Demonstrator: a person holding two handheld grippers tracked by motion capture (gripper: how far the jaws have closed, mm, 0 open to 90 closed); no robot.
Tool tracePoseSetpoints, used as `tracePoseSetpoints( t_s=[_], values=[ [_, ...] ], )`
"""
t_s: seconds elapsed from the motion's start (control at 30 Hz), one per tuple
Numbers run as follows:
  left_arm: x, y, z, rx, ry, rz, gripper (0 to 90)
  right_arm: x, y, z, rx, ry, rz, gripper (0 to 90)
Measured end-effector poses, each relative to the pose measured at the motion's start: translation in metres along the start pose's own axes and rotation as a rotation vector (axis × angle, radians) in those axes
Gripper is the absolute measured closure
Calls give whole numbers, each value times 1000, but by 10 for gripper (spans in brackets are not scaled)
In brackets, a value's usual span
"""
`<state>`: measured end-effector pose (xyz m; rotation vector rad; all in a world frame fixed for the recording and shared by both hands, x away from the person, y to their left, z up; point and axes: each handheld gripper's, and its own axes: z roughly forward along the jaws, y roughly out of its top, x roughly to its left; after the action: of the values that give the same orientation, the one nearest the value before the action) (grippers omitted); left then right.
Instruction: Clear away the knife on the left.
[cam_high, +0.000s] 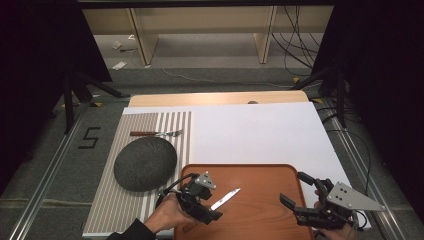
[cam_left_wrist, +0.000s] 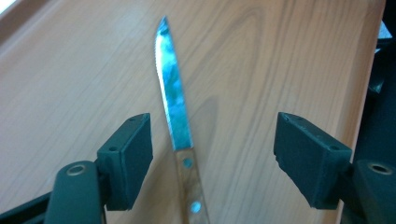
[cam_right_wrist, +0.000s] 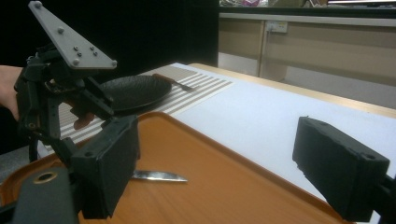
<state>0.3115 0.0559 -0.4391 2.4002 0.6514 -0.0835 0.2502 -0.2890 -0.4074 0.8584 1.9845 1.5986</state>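
Two tools: a person holds one in each hand, low over the near side of the desk (cam_high: 260, 125).
Left tool (cam_high: 214, 204): its jaws stand wide apart. The knife lies between them, but the pads do not press on it.
Right tool (cam_high: 294, 189): its jaws are wide apart too, with nothing between them. It sits over the right edge of the tray.
Knife (cam_left_wrist: 173, 98): it lies flat on the tray, in the near middle part. Its shiny blade points away from the left tool and toward the far right. Its wooden handle is at the left tool's end. In the right tool's view the blade (cam_right_wrist: 159, 176) peeks out from behind the near black jaw.
Tray (cam_high: 260, 210): it is orange-brown, with a wood look and a raised rim. It sits on the near part of the desk, on the white sheet.
Plate (cam_high: 145, 163): dark, round and speckled. It rests on the striped mat, left of the tray and just beside it.
Fork (cam_high: 156, 133): it lies on the striped mat (cam_high: 112, 205), just behind the plate, apart from it.
White sheet (cam_high: 250, 135): it covers most of the desk to the right of the mat.
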Motion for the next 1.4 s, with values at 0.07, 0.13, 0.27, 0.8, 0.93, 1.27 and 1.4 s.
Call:
tracePoseSetpoints(
  t_s=[0.07, 0.13, 0.27, 0.8, 0.93, 1.27, 1.4],
  values=[
    [-3, 2, 1, -3, -3, 17, 276, 0, 0, 0, 0, 0, 0, 159],
    [-5, 3, 2, -11, -15, 33, 317, 0, 0, 0, -1, 1, 2, 159],
    [-7, 5, 5, -2, -19, 62, 391, 0, 0, 0, -1, 1, 0, 159],
    [-8, 7, 27, 166, -7, 92, 856, 0, 0, 0, -3, 2, -2, 159],
    [-7, 6, 31, 198, 9, 95, 896, 0, 0, 0, -4, 2, -3, 159],
    [-2, 5, 33, 229, 36, 79, 897, 0, 0, -1, -4, 1, -3, 159],
    [0, 4, 32, 225, 51, 62, 897, 0, 0, -1, -4, 2, -3, 159]
  ],
)
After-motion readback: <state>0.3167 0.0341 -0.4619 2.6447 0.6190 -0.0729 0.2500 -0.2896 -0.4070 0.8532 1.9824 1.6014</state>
